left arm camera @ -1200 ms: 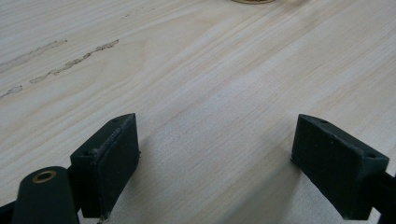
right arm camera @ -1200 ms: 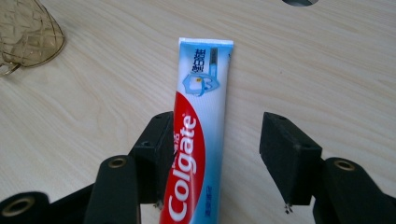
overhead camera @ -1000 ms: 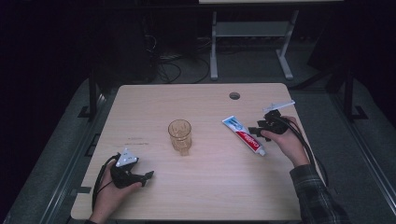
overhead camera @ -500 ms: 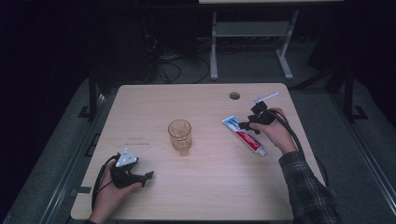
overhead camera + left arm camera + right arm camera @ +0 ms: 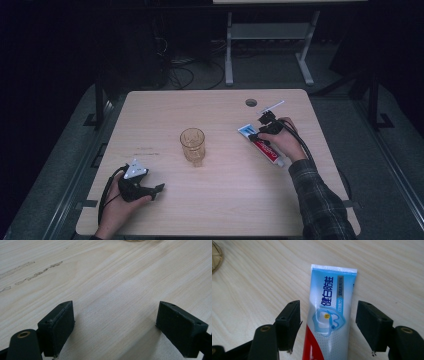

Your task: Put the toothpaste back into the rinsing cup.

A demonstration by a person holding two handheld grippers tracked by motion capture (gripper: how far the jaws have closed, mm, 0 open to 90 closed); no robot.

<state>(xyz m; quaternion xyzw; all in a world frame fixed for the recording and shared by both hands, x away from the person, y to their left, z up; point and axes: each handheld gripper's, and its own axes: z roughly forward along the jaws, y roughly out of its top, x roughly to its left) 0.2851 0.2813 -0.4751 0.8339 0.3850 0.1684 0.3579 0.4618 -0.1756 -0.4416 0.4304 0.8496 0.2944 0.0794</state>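
We see a big wooden table point(image 5: 220, 200). A see-through cup point(image 5: 192, 145) stands near its middle. Right of the cup lies a toothpaste tube point(image 5: 264, 150), flat on the wood. Our right gripper point(image 5: 328, 326) sits over the tube, one jaw on each side, not touching; the jaws have just been opening. Our left gripper point(image 5: 115, 327) rests wide open on bare wood, holding nothing.

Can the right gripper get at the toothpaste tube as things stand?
Probably yes. The right gripper has just been opening its jaws and straddles the toothpaste tube, which lies flat on the table with a gap on each side, pads not yet touching. Nothing lies between; the glass stands well aside.
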